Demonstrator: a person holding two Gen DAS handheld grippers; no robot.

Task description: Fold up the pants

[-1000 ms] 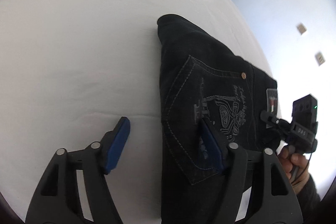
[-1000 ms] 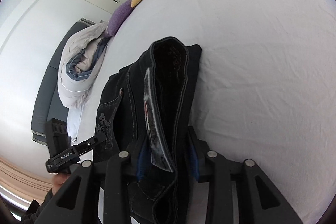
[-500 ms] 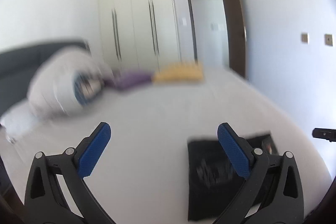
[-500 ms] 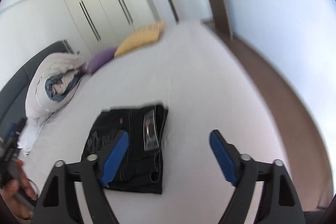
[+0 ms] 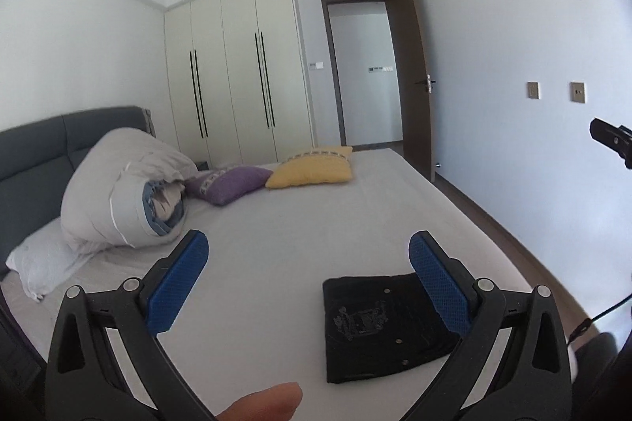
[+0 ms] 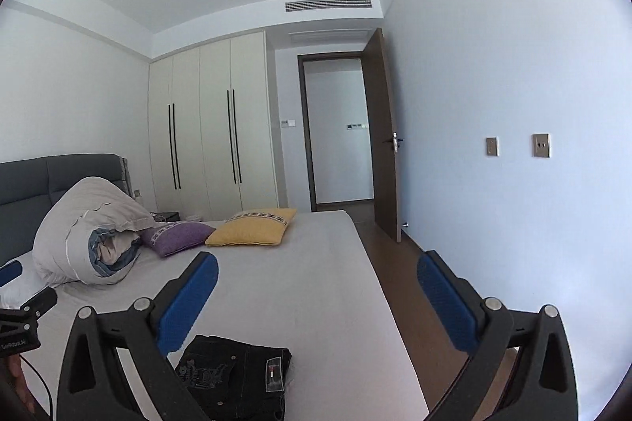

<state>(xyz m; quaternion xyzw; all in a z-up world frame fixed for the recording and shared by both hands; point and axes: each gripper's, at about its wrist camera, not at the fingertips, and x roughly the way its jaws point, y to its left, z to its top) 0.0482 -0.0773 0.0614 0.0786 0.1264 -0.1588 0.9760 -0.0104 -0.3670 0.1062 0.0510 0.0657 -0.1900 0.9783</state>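
The black pants (image 5: pixel 379 326) lie folded into a compact rectangle on the white bed (image 5: pixel 300 223), near its right edge. They also show in the right wrist view (image 6: pixel 237 373), low in the frame. My left gripper (image 5: pixel 308 275) is open and empty, raised above and behind the pants. My right gripper (image 6: pixel 316 298) is open and empty, also raised clear of them.
A rolled duvet (image 5: pixel 118 192), a purple cushion (image 5: pixel 229 184) and a yellow cushion (image 5: pixel 312 168) lie at the bed's far end by the grey headboard (image 5: pixel 39 160). A brown floor strip (image 6: pixel 399 286) and white wall run along the right. An open door (image 6: pixel 383 136) stands beyond.
My right gripper let go of the pants' folded edge and opened. Both grippers lifted up and back from the pants, which stay folded on the bed.
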